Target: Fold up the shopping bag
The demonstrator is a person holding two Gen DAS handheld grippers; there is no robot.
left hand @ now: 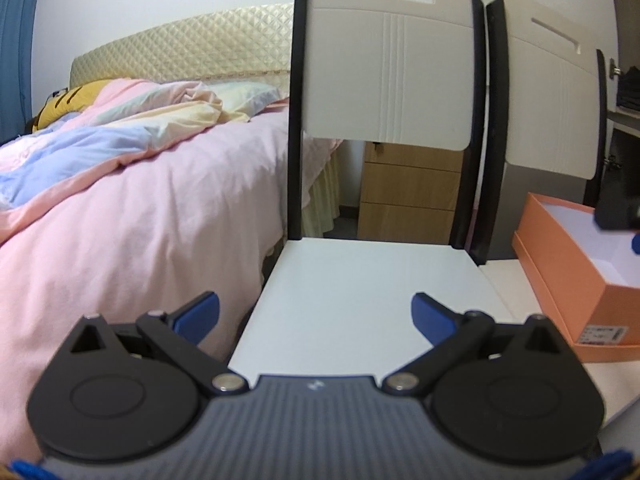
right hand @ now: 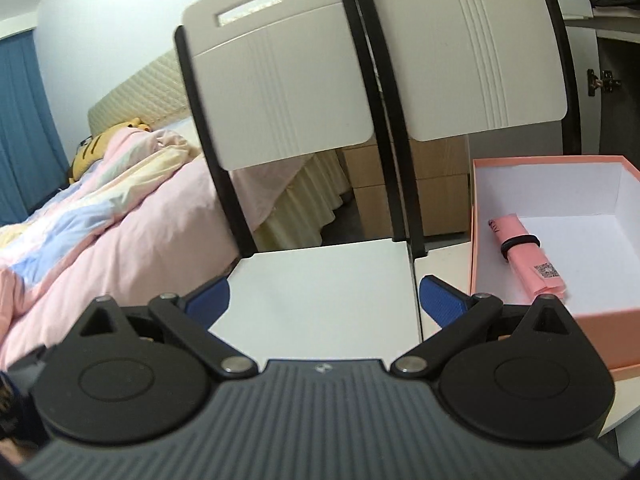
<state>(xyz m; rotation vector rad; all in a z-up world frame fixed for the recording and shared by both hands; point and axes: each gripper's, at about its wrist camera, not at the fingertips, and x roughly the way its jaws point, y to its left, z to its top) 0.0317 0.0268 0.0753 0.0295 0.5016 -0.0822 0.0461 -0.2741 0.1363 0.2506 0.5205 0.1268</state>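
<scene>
A pink shopping bag (right hand: 527,254), rolled into a tight bundle and held by a black band, lies inside the open orange box (right hand: 600,322) on the right chair seat. In the left wrist view the same orange box (left hand: 568,276) shows its white inside at the right, the bag hidden. My left gripper (left hand: 316,314) is open over the white seat (left hand: 360,292) of the left chair, holding nothing. My right gripper (right hand: 324,294) is open too, above the seat (right hand: 320,300), with the box just right of its right finger.
Two white chairs with black frames stand side by side, their backrests (left hand: 388,72) upright ahead. A bed with a pink quilt (left hand: 120,200) lies to the left. A wooden drawer unit (left hand: 408,196) stands behind the chairs. A dark shape (left hand: 618,196) overlaps the box's far right.
</scene>
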